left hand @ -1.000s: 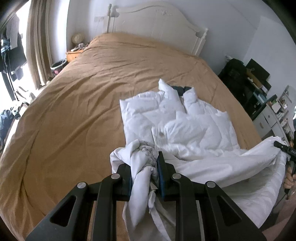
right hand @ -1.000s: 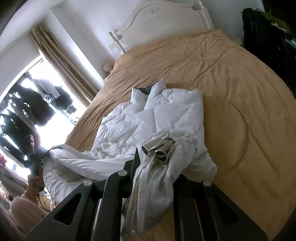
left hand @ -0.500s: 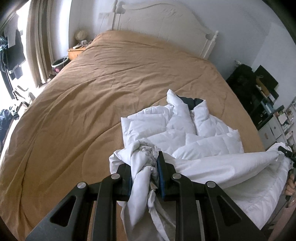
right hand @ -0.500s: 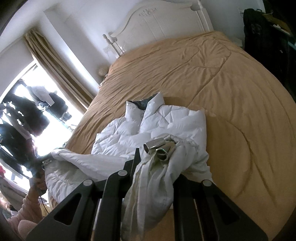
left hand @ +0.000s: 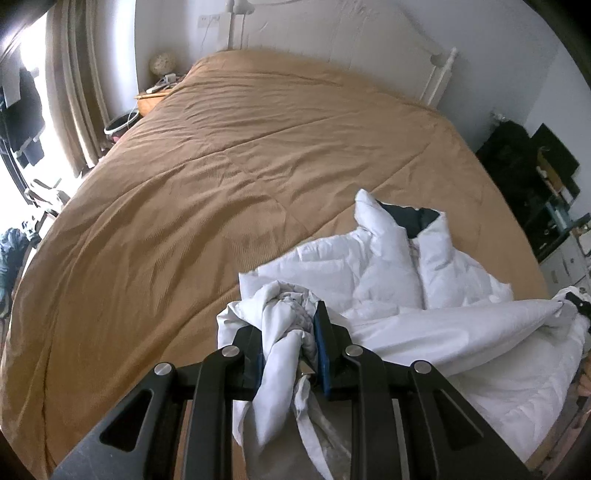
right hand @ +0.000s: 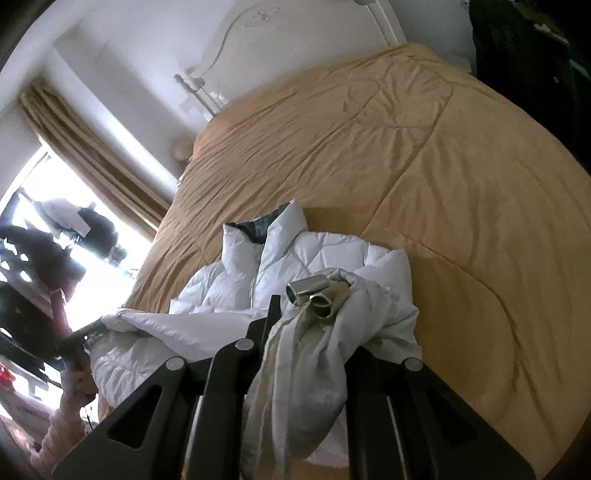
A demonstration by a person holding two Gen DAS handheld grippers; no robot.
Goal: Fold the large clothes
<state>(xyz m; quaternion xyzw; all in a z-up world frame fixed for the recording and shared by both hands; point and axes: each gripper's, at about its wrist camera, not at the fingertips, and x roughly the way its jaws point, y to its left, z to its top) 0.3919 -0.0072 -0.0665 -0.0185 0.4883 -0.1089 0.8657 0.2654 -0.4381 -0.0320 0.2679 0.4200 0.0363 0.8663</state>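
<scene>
From my left wrist view, the left hand-held gripper (left hand: 288, 328) sits at the lower middle of the frame, clamped on a twisted bunch of the white puffer jacket (left hand: 388, 273). The cloth fills the gap between the blue pads, so I cannot see how much of it is pinched. The jacket lies on the lower right part of the brown bed cover (left hand: 221, 177), collar toward the white headboard (left hand: 332, 29), whose top is cut off by the frame. A taut fold runs from my grip to the far right edge, where the right hand-held gripper (left hand: 576, 301) shows only as a dark tip, too small to read.

From my right wrist view, the right hand-held gripper (right hand: 310, 325) is at the lower middle, closed on another bunch of the jacket (right hand: 325, 251). The draped cloth covers its right finger completely. A small shiny metal piece (right hand: 308, 288) lies on top of the bunch; I cannot tell what it is. At the lower left, a blurred hand (right hand: 74, 373) and the other gripper (right hand: 79, 332) are washed out by the bright window (right hand: 55, 221).
</scene>
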